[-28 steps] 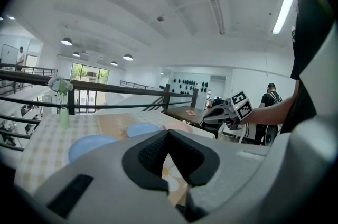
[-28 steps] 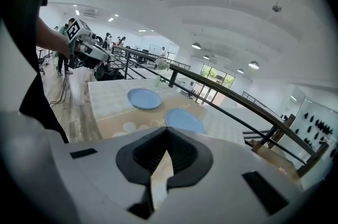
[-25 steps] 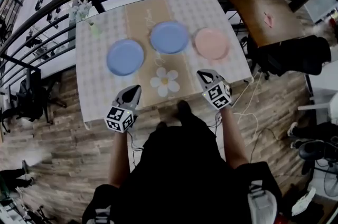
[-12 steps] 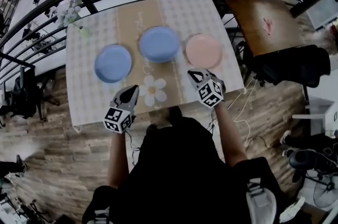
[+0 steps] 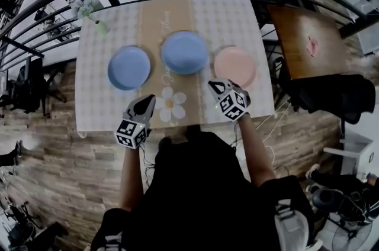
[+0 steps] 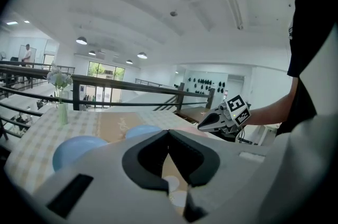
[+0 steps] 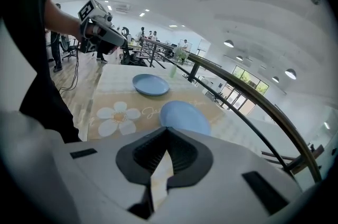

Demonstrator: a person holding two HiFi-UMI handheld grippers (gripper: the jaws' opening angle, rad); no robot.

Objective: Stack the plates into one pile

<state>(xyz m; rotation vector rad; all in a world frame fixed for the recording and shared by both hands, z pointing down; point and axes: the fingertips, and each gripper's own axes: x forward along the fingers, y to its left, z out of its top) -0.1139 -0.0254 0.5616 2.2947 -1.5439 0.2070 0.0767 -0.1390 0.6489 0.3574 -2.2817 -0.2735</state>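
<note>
On the counter a blue plate lies left of the middle plate, also blue, with a pink plate right of it, all apart. Nearer me than it, my left fingers and right fingers hover clenched, empty

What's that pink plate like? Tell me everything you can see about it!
The pink plate is round, plain and pale pink, with a low raised rim. It looks smooth, maybe plastic. It is empty and lies flat on the checked tablecloth, at the right end of the row, apart from the middle blue plate. The right claw, shut, hangs by its near edge; whether they touch cannot be told.
</note>
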